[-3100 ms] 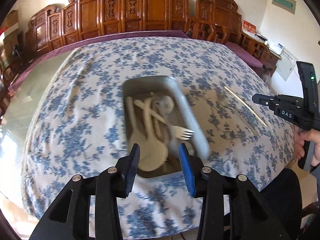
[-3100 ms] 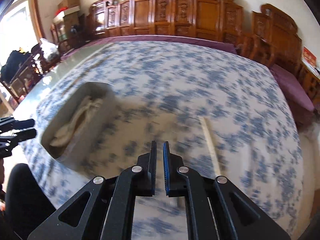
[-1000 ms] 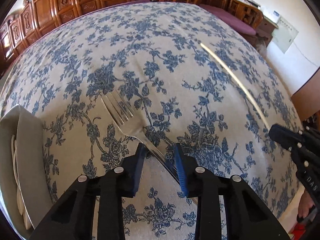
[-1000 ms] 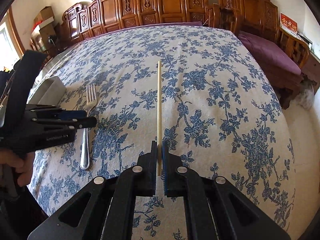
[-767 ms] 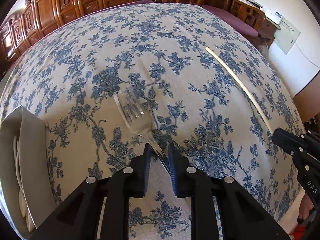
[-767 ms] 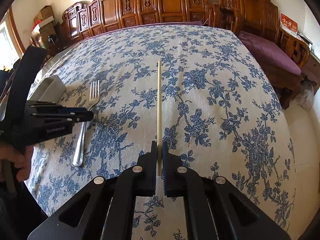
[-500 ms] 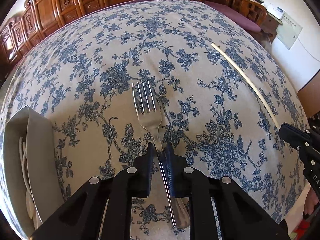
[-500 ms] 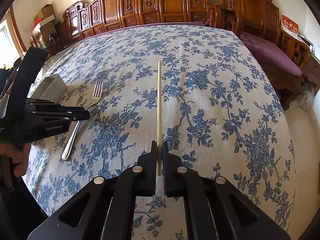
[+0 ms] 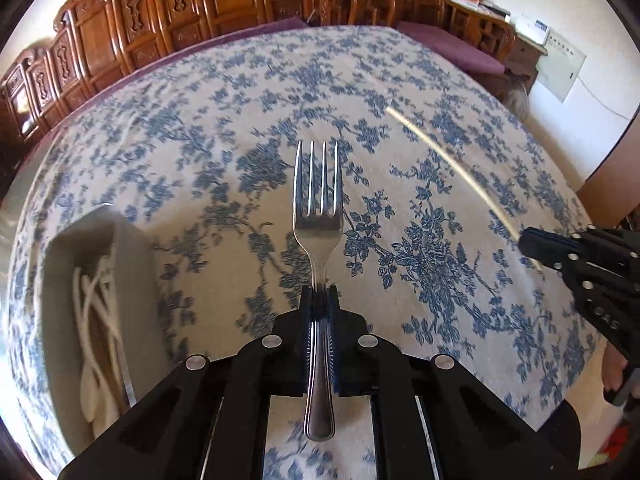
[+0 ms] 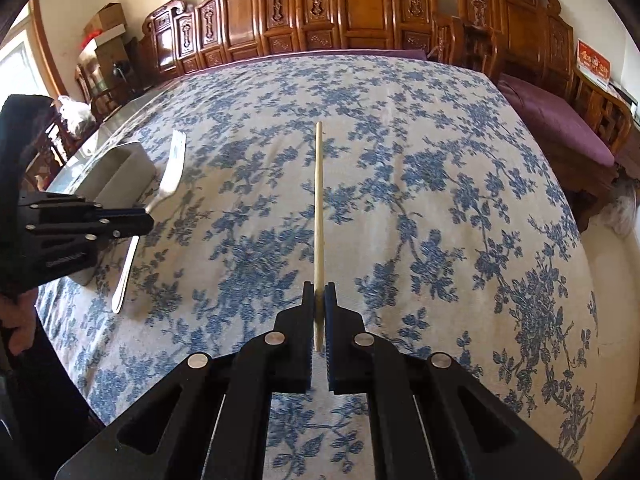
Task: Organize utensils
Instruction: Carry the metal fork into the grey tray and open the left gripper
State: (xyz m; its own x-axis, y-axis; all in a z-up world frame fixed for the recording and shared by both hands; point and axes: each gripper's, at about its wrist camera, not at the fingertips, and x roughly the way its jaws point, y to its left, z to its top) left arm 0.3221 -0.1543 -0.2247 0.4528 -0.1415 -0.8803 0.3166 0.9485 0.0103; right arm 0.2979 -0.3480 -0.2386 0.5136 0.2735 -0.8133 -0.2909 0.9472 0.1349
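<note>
My left gripper point(image 9: 319, 294) is shut on the handle of a metal fork point(image 9: 318, 200) and holds it above the tablecloth, tines pointing away. The fork point(image 10: 172, 176) and left gripper point(image 10: 132, 216) also show at the left of the right wrist view. My right gripper point(image 10: 319, 292) is shut on a pale wooden chopstick point(image 10: 318, 208) that points straight ahead, lifted off the cloth. The chopstick point(image 9: 444, 160) and right gripper point(image 9: 532, 240) show at the right of the left wrist view. A grey metal tray point(image 9: 64, 248) holding white plastic utensils point(image 9: 94, 312) sits at the left.
The table is covered by a white cloth with blue flowers point(image 10: 400, 160). Carved wooden chairs point(image 10: 352, 12) line the far edge, and a purple cushioned seat point(image 10: 556, 120) stands at the right. The tray point(image 10: 120, 172) sits near the table's left edge.
My left gripper has lifted the fork off the cloth and swung it so the tines point straight ahead, with the tray now closer. My right gripper still holds the chopstick, slightly raised.
</note>
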